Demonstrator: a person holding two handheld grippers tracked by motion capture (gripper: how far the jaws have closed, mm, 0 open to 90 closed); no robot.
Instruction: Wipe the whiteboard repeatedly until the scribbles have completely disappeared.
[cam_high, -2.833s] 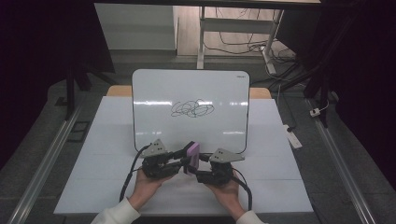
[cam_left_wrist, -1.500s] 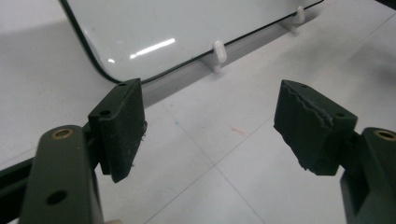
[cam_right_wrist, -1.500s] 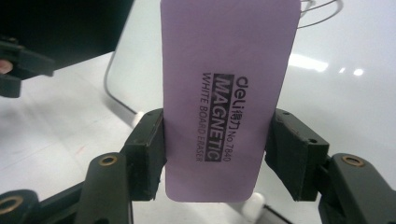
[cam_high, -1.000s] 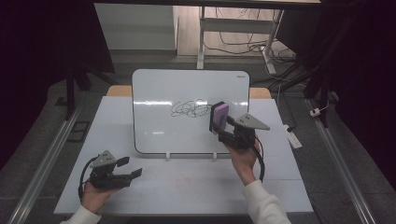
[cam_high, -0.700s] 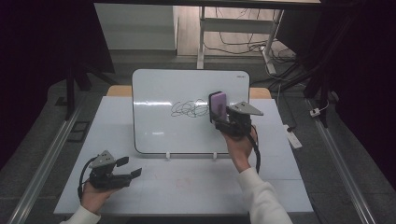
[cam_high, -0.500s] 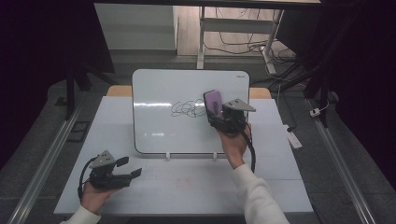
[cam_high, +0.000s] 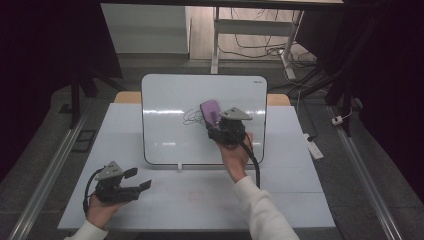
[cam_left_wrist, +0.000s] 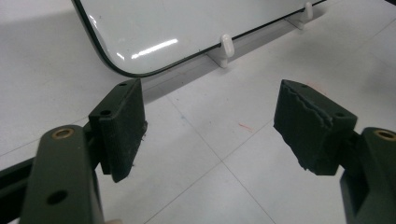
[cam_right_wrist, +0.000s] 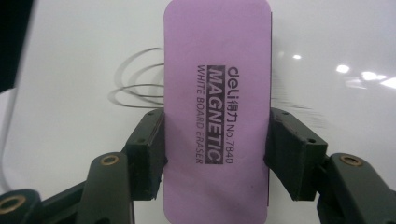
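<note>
A white board stands tilted on small white feet at the table's middle, with a black scribble on it. My right gripper is shut on a purple magnetic whiteboard eraser, held against the board over the scribble's right part. In the right gripper view the eraser sits between both pads and loops of the scribble show to its left. My left gripper rests open near the table's front left; its jaws stand apart with nothing between them.
The white table has bare room in front of the board. The board's lower corner and a white foot lie ahead of the left gripper. A white power strip lies on the floor at right.
The right hand has carried the eraser leftward across the board onto the scribble, whose right part is now covered. The left gripper has stayed in place.
</note>
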